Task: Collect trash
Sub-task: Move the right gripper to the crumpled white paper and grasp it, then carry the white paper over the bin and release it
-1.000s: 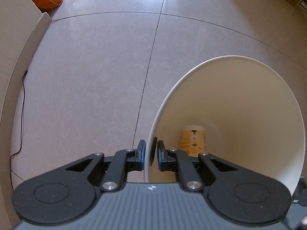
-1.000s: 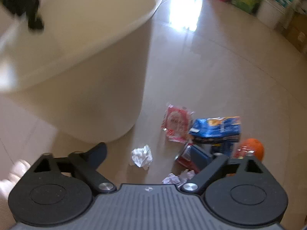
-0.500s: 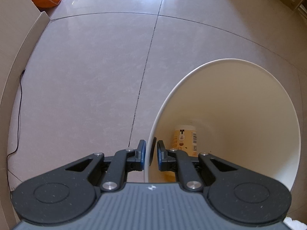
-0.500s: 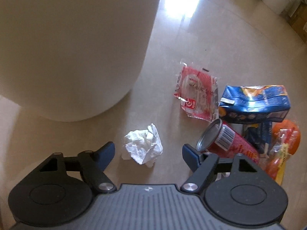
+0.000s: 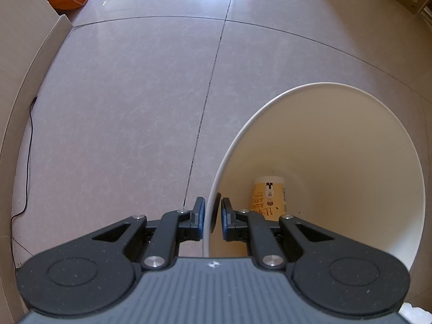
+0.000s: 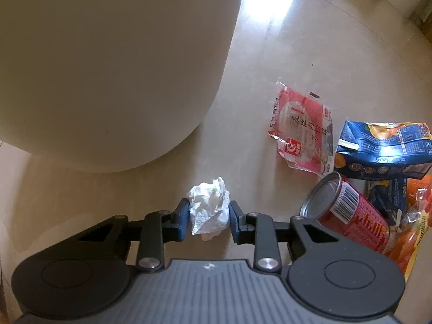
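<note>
crumpled white tissue (image 6: 209,210) sits pinched in my right gripper (image 6: 208,222) on the floor, my left gripper (image 5: 212,216) clamps the cream plastic bin (image 5: 351,135) rim, one yellow cup (image 5: 268,198) binned, wrappers, carton and can left.

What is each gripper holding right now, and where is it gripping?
The left gripper pinches the white bin by its rim. The right gripper squeezes the crumpled tissue across its sides.
</note>
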The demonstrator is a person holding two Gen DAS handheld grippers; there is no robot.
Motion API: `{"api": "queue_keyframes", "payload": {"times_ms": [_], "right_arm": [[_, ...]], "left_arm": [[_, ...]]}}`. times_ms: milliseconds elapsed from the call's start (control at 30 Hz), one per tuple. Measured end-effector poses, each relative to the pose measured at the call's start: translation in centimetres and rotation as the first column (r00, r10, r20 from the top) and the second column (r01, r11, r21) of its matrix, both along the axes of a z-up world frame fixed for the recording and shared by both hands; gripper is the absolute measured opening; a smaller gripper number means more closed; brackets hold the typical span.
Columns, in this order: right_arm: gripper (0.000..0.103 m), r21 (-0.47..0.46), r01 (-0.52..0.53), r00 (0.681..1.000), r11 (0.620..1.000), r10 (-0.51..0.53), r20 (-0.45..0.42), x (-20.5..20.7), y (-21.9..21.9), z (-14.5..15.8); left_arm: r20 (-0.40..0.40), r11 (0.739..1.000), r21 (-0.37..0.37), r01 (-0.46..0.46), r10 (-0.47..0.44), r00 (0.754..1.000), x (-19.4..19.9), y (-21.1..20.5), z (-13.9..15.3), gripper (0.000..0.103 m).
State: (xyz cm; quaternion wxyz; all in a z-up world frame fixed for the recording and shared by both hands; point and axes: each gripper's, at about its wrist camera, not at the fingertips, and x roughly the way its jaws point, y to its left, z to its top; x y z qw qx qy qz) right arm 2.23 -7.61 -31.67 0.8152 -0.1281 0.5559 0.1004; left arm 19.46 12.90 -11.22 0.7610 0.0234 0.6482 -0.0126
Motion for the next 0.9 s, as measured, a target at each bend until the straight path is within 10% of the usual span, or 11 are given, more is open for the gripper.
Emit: {"api": "queue_keyframes", "payload": {"times_ms": [267,533,900], "right_arm": [[0.033,-0.007,-0.024,0.999,1.0,0.023,-0.035,-0.6,-0.9,4.8],[0.033,-0.019,-0.089,0.994,0.996,0.088,-0.068,-2.2,-2.9,16.2],[0.035,0.032,-0.245,0.963,0.969,0.239,0.129,-1.5,2.2,30.9]], "left_arm": [[0.009,1.0,0.01,-0.005,0.005,1.0,-0.3,-0.1,0.2,0.01],[0.011,1.0,0.015,-0.01,0.01,1.0,-0.4,-0.3,0.4,0.01],[0.014,1.0,0.03,-0.007,0.007,1.0,-0.5,-0.9,0.6,0.011]]}}
